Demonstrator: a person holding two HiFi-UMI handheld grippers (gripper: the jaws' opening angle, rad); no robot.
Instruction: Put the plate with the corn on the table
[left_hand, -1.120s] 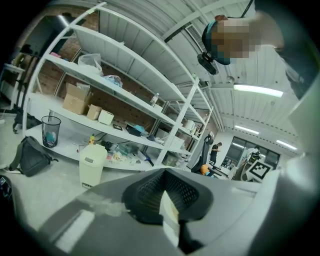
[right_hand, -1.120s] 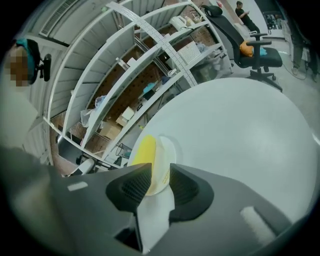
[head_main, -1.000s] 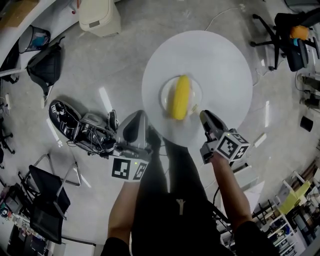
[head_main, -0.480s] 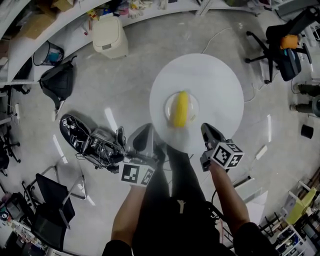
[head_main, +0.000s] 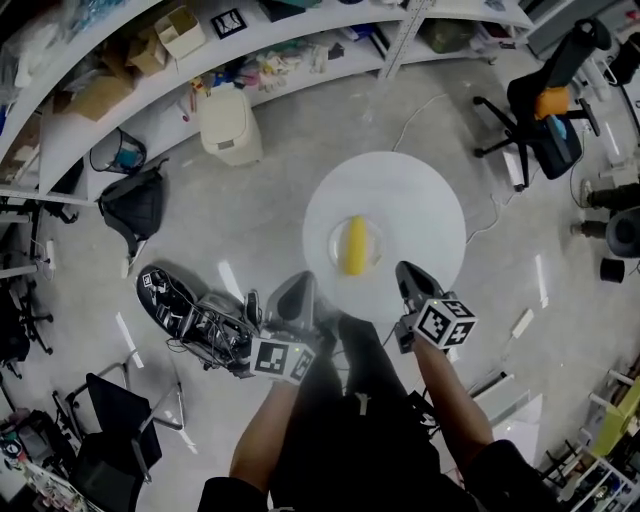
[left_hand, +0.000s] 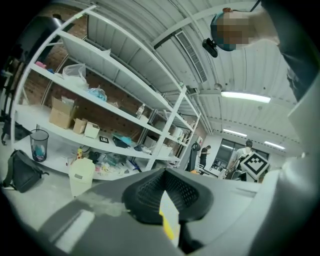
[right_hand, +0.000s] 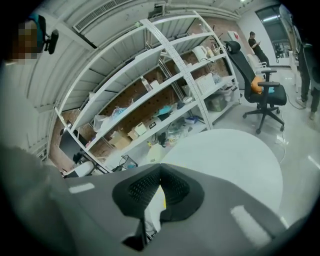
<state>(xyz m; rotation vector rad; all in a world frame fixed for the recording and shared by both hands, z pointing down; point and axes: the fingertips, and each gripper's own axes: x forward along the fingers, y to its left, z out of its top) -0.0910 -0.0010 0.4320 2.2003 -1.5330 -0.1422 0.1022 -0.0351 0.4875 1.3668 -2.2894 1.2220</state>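
Plate set down, both grippers off it.
The plate (head_main: 373, 238) with the corn (head_main: 354, 245) sits mid-way across the table (head_main: 425, 200). The left gripper (head_main: 293, 300) and right gripper (head_main: 408, 278) hang by its near edge, jaws together and empty. Best now: stay clear of the edge and don't re-grip. The plate rim is faint against the white top, and neither gripper view shows the plate.

**Obscured and unreadable items, noted from the room**

Left claw (left_hand: 164, 192): its closed jaws blanket the lower view; the white-and-yellow sliver (left_hand: 170, 220) in their seam is unidentifiable. Right claw (right_hand: 160, 185): likewise closed, masking the near edge of the tabletop (right_hand: 225, 155). Plate (head_main: 375, 242): rim barely separable from the white surface. Shelf goods (head_main: 250, 70): too small to name. Person (head_main: 350, 430): cropped by the bottom edge.
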